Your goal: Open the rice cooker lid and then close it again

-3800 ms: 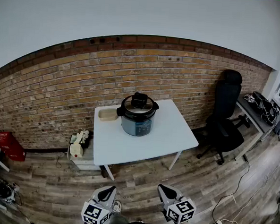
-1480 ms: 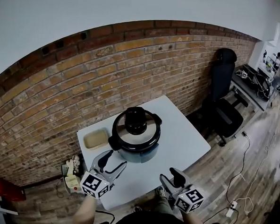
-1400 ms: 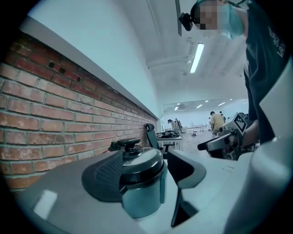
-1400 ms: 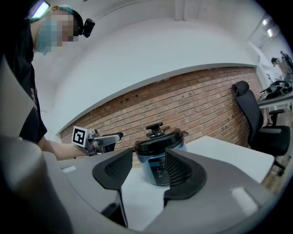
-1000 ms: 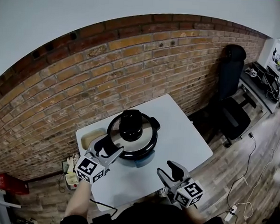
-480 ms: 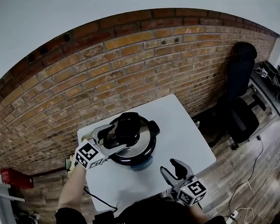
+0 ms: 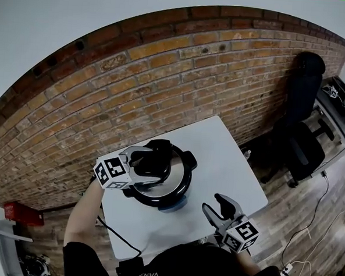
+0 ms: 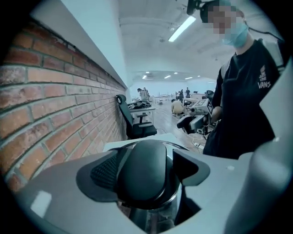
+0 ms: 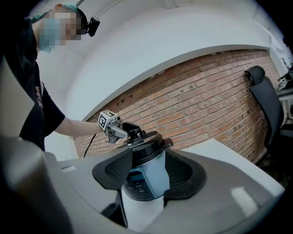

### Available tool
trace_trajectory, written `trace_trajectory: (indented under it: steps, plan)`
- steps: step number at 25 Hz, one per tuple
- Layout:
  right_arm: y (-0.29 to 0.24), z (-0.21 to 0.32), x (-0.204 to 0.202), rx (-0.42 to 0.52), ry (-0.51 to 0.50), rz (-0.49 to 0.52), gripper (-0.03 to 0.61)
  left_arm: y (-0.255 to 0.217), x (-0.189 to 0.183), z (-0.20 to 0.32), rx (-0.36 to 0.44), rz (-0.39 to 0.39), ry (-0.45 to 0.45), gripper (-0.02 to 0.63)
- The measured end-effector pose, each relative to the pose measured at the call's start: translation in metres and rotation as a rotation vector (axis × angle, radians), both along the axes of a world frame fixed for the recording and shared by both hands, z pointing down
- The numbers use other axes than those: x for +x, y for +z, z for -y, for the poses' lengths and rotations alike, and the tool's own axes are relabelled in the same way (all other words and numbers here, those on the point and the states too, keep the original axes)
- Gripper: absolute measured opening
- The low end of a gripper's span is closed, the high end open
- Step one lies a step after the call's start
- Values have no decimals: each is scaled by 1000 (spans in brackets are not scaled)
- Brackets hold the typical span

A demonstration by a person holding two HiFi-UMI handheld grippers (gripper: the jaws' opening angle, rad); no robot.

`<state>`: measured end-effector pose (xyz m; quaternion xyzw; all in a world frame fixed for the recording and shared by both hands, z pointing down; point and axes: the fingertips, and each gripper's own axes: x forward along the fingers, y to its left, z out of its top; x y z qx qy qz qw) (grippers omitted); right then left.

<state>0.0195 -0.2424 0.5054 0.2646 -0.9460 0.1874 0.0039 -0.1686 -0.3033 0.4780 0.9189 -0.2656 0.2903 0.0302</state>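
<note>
The rice cooker (image 7: 168, 194), blue-bodied with a steel lid (image 7: 176, 177) and a black knob (image 7: 158, 156), stands on the white table (image 7: 232, 161). My left gripper (image 7: 145, 166) reaches over the lid from the left. Its jaws are opening, and the knob (image 8: 143, 176) sits between them with a gap at the right pad. The lid is down. My right gripper (image 7: 223, 207) hovers off the table's front edge, open and empty. From there the cooker (image 9: 143, 176) shows a little way off between its jaws, with the left gripper (image 9: 120, 131) on top of it.
A brick wall (image 7: 165, 64) runs close behind the table. A black office chair (image 7: 307, 108) stands to the right, with a desk (image 7: 341, 95) beyond it. A red box (image 7: 23, 213) lies on the wooden floor at the left.
My left gripper has swung up from the cooker's front left to over the lid, and its jaws now straddle the knob. The right gripper has drifted a little along the table's front edge.
</note>
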Motion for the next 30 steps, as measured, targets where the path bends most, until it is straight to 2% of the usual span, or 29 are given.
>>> trace_trajectory:
  steps: [5, 9, 12, 16, 26, 30]
  plan:
    - [2, 9, 0, -4, -9, 8, 215, 12, 4, 5, -53, 62, 50, 358]
    - [3, 13, -2, -8, -16, 10, 215, 14, 6, 6, -77, 14, 56, 357]
    - [7, 13, -4, -18, -20, 8, 215, 12, 5, 5, -62, -32, 52, 356]
    - [13, 15, -5, -41, -4, 6, 215, 12, 6, 4, -35, -27, 68, 326]
    - [8, 6, 2, -47, 42, -22, 213, 13, 3, 3, -51, -15, 5, 313]
    - [8, 4, 10, -56, 81, 16, 213, 11, 1, 7, -46, -9, -59, 310]
